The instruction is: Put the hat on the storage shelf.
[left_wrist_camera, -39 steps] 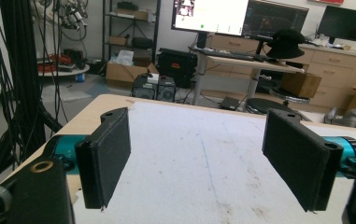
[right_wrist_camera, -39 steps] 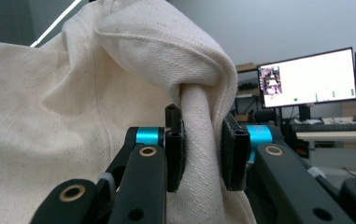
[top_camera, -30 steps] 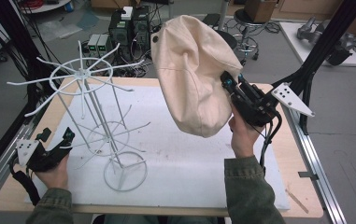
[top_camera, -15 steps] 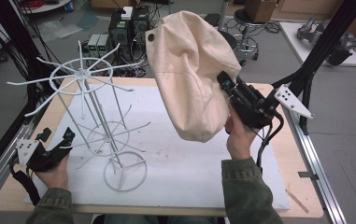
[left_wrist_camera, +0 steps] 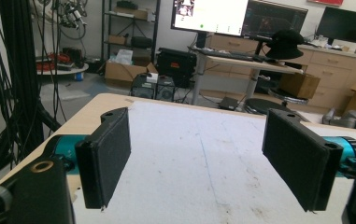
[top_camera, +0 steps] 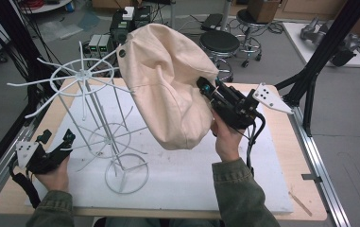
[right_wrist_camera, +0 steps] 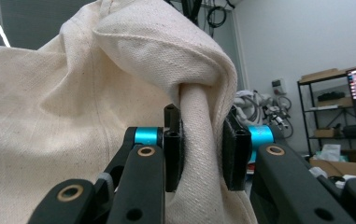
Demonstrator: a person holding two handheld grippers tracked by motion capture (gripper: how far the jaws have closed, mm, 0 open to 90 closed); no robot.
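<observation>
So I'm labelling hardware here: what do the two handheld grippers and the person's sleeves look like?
Both the left gripper and right gripper are black, with teal collars behind flat black padded fingers, brass-ringed pivots, a grey three-cornered plate with holes, and a trailing black cable. The sleeves are olive green.

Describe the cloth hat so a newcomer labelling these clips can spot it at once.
Start at the white wire rack standing on the table's left half. Just right of its top ring hangs the cream canvas hat, pinched in the right gripper. It is the one soft, pale fabric thing among wire and black hardware.
</observation>
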